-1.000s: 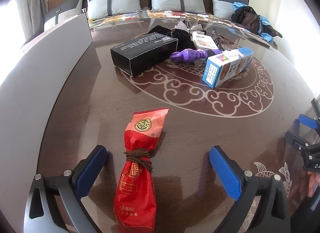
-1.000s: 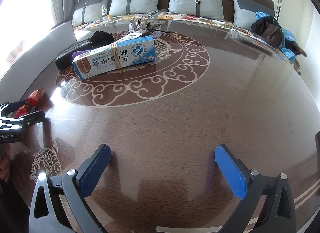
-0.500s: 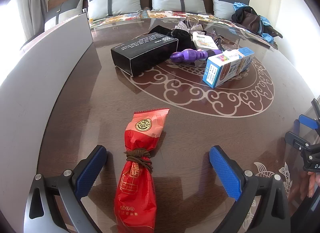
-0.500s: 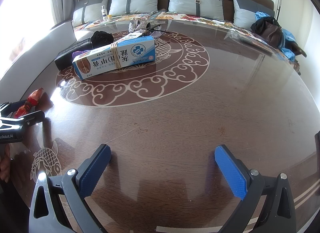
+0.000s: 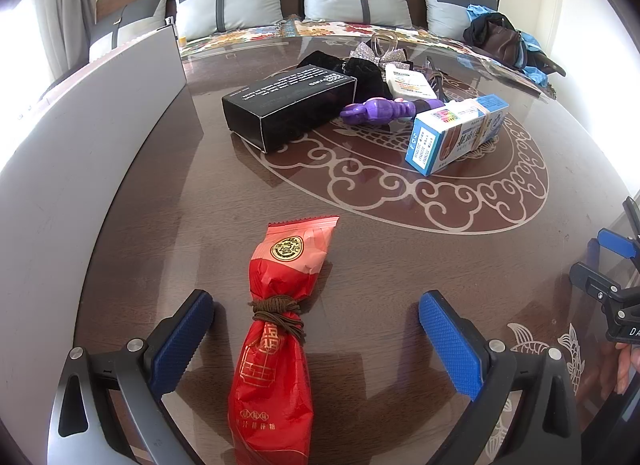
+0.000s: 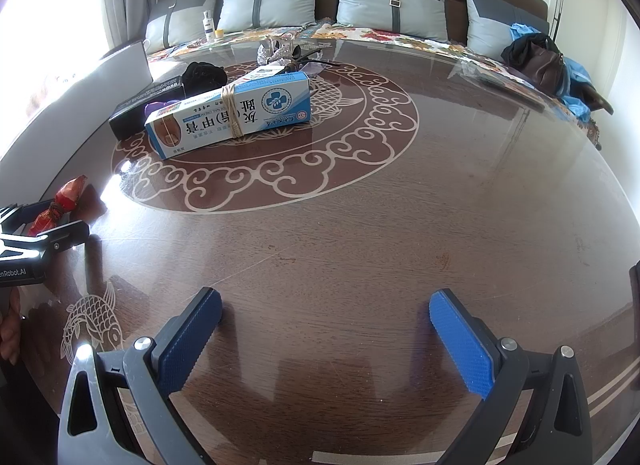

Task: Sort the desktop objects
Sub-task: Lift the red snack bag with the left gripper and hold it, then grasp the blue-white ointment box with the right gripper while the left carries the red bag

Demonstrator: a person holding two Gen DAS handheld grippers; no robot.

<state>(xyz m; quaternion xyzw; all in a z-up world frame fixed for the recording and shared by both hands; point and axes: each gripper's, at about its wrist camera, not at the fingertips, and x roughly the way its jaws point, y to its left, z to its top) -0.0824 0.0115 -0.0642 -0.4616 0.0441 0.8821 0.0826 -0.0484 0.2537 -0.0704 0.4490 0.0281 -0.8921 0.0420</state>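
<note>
Bare tabletop [image 6: 360, 233] before right gripper [image 6: 325, 333]

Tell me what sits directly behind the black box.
Behind the black box lies a black velvet pouch, with a silver glitter bow farther back. The purple toy lies beside the box. Anything low behind the box is hidden.

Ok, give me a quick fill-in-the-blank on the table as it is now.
1. The red packet lies between the fingers of the ____ gripper.
2. Brown ____ is wound round the packet's middle.
3. The right gripper holds ____.
4. The purple toy lies between the blue box and the ____ box.

Missing: left; cord; nothing; black
</note>
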